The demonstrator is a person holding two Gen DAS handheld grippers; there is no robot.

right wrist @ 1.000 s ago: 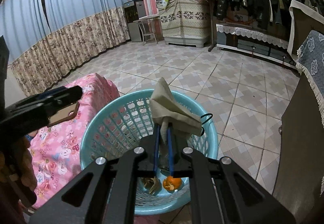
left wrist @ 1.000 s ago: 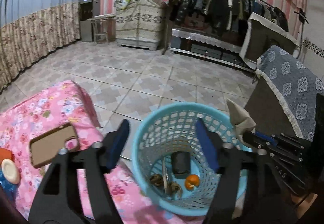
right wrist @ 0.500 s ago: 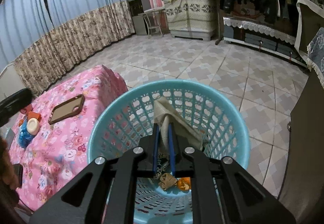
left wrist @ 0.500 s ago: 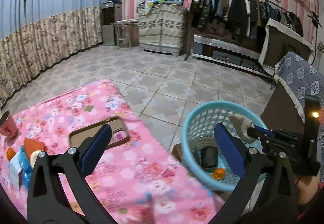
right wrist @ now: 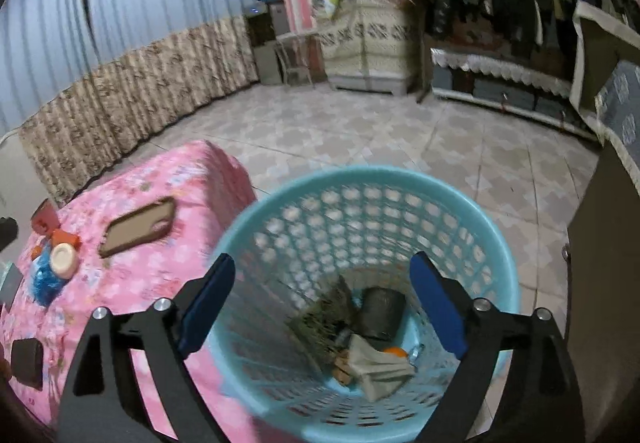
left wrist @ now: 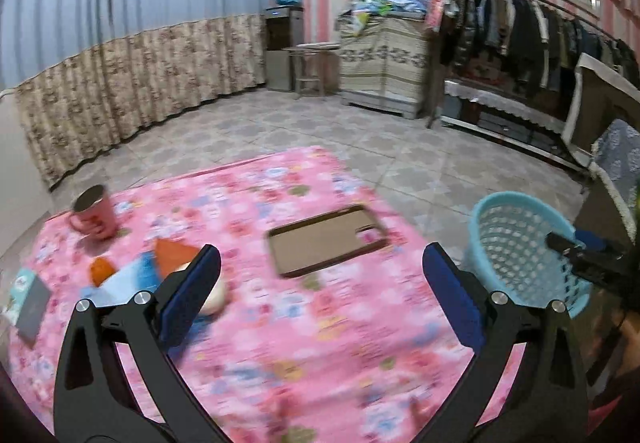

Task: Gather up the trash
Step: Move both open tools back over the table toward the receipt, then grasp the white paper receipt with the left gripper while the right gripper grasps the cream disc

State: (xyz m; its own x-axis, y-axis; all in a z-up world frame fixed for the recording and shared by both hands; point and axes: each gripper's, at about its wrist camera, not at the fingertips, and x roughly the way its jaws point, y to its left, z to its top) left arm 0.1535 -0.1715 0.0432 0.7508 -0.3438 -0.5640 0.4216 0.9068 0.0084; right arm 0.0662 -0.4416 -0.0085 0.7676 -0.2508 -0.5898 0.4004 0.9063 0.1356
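My right gripper hangs over the blue mesh basket, and its jaws are opening with nothing between them. A crumpled beige paper lies at the basket's bottom beside an orange peel and a dark lump. My left gripper stands open and empty above the pink floral table. By its left finger lie a cream round lid and orange and blue wrappers. In the left wrist view the basket stands off the table's right edge.
On the table lie a brown phone case, a red mug at the far left and a small booklet. A dark cabinet rises right of the basket. Beyond is tiled floor, a clothes rack and curtains.
The right gripper opened and let go of the beige paper, which dropped into the basket. The left gripper swung left from the basket to over the table and opened wider.
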